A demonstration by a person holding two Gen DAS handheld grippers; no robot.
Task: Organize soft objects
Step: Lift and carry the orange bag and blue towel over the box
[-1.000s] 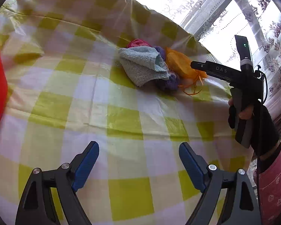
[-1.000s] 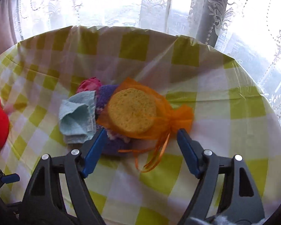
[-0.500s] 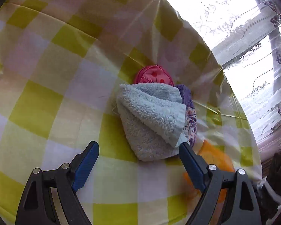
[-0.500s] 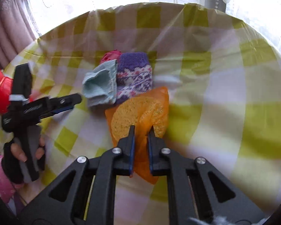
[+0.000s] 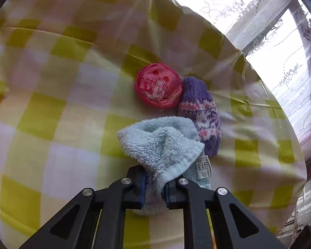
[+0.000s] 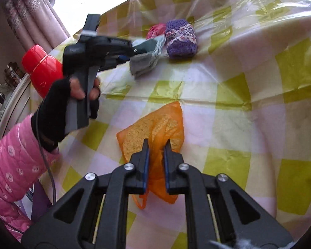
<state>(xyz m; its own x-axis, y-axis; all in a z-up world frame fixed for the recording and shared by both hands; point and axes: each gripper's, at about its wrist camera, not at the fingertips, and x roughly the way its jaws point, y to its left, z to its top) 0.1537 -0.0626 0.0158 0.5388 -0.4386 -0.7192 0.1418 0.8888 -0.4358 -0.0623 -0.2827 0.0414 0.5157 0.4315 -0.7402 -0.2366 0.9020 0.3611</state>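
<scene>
The table [image 5: 51,108] has a yellow and white check cloth with a shiny clear cover on top, so soft things may slide on it.

The light blue towel [image 5: 161,143] is the biggest soft thing. In the left wrist view it sits just below the middle, toward 6 o'clock. The left gripper [image 5: 154,184] has its jaws closed tight on the towel's near edge. The towel looks fluffy and floppy, so it probably hangs and droops when lifted. A bunched fold seems a safer place to pinch than a thin corner.

The orange mesh bag [image 6: 155,132] with a yellow sponge inside lies near the middle of the right wrist view, well apart from the others. The right gripper [image 6: 156,155] has its jaws almost shut on the loose mesh. The bag looks light and squashy. The mesh is thin and may slip or tear, so the gathered part is likely best.

The purple knitted sock [image 5: 199,114] lies at 1 o'clock from the towel, touching it. It looks soft and stretchy.

The pink ball [image 5: 158,86] sits at 12 o'clock from the towel, touching the sock. It may roll.
</scene>
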